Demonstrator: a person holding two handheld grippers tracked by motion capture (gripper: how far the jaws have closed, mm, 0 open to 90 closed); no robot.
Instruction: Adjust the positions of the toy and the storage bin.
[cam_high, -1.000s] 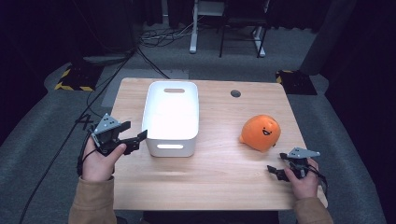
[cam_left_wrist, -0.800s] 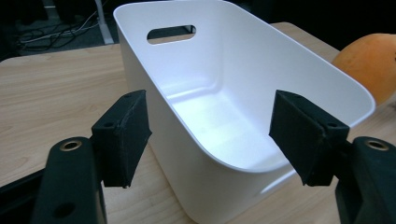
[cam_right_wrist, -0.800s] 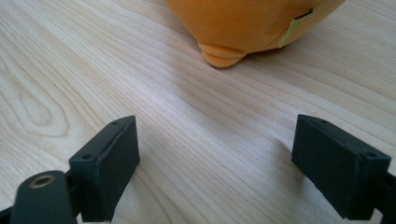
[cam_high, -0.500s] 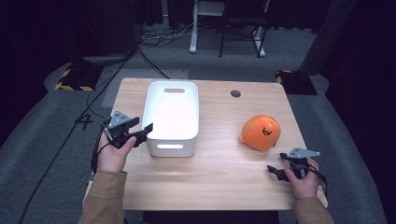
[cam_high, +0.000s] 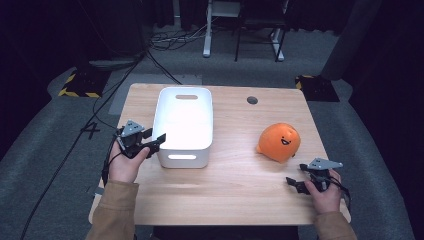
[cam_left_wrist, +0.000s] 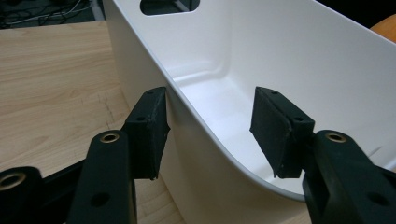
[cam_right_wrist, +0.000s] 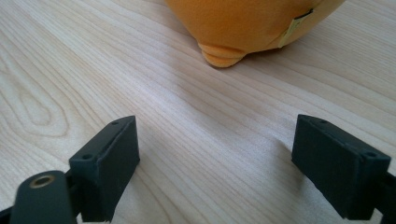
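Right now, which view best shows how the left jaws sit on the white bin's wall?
The left gripper view: the left gripper straddles the white bin rim, one jaw outside touching the wall, the other inside, a gap visible there. The high view shows that gripper at the bin's left wall, too small to judge contact. The right gripper view faces the orange plush toy.

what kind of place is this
Probably a lab or studio set up for recording, not a home. A lone wooden table stands on grey carpet, cables trail over the floor behind it, black-and-yellow hazard tape marks a base, and dark walls surround it.
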